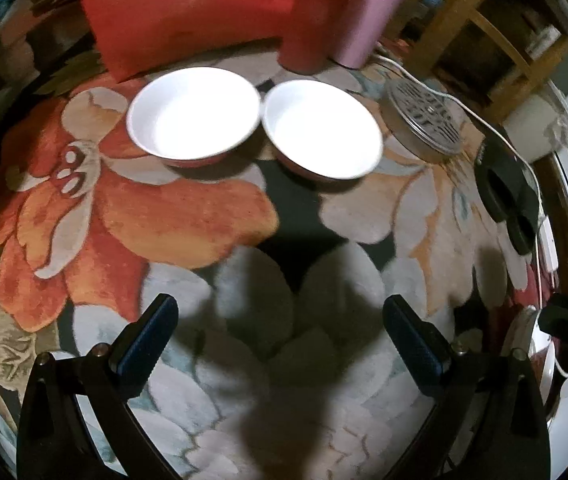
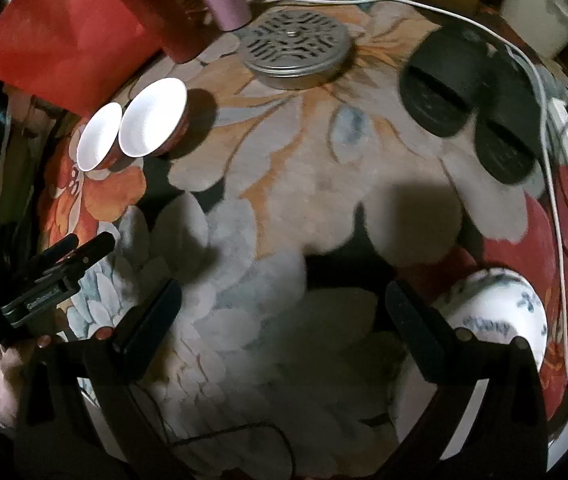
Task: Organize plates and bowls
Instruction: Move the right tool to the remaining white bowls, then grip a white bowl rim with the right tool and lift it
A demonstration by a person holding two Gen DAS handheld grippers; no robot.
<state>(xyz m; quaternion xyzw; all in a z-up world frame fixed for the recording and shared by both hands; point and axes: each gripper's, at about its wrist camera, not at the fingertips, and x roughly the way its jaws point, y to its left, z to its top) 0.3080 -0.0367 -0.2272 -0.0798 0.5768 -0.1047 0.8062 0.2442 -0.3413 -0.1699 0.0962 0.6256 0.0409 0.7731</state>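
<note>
Your left gripper (image 1: 279,344) hangs with jaws spread, empty, over the flowered rug (image 1: 187,216). Two white round bowls, one (image 1: 193,113) touching the other (image 1: 322,129), sit well ahead of it. Your right gripper (image 2: 284,320) is released too, a white blue-patterned bowl (image 2: 500,312) just beside its right finger. Looks like approach: reach forward, straddle a rim, clench.

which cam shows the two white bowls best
The left wrist view: both white bowls sit ahead of the open left gripper, side by side. The right wrist view shows them only small and slanted at its left edge.
</note>
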